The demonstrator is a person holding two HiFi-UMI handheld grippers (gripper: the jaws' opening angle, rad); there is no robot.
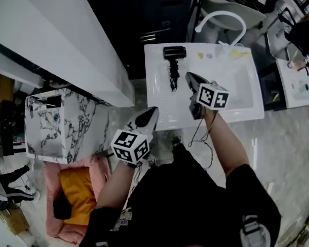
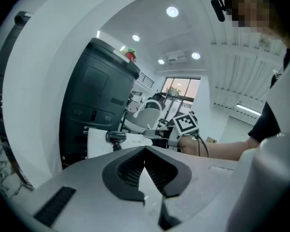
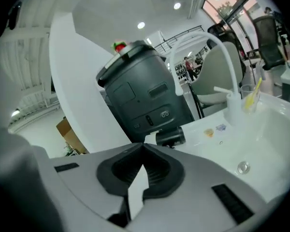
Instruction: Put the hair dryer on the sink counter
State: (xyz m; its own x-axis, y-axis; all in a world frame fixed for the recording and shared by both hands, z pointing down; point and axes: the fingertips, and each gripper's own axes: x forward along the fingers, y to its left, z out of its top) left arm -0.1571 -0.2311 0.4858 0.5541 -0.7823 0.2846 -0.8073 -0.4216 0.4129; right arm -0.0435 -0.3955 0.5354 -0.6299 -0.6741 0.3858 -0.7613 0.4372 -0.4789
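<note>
The black hair dryer (image 1: pixel 173 60) lies on the white sink counter (image 1: pixel 159 107), at its left part, handle toward me. My right gripper (image 1: pixel 188 75) hovers just right of the dryer's handle, shut with nothing between its jaws. In the right gripper view the dryer's head (image 3: pixel 170 137) shows just past the closed jaw tips (image 3: pixel 144 145). My left gripper (image 1: pixel 153 109) hangs off the counter's front left corner, shut and empty. In the left gripper view the dryer (image 2: pixel 115 137) sits ahead of its tips (image 2: pixel 145 148), apart from them.
A white curved faucet (image 1: pixel 221 17) stands at the back of the basin (image 1: pixel 237 81), with a cup (image 3: pixel 249 100) beside it. A dark cabinet (image 1: pixel 144 9) is behind the counter. A marble-patterned box (image 1: pixel 56 122) and a pink cushion (image 1: pixel 77 194) are on the floor at left.
</note>
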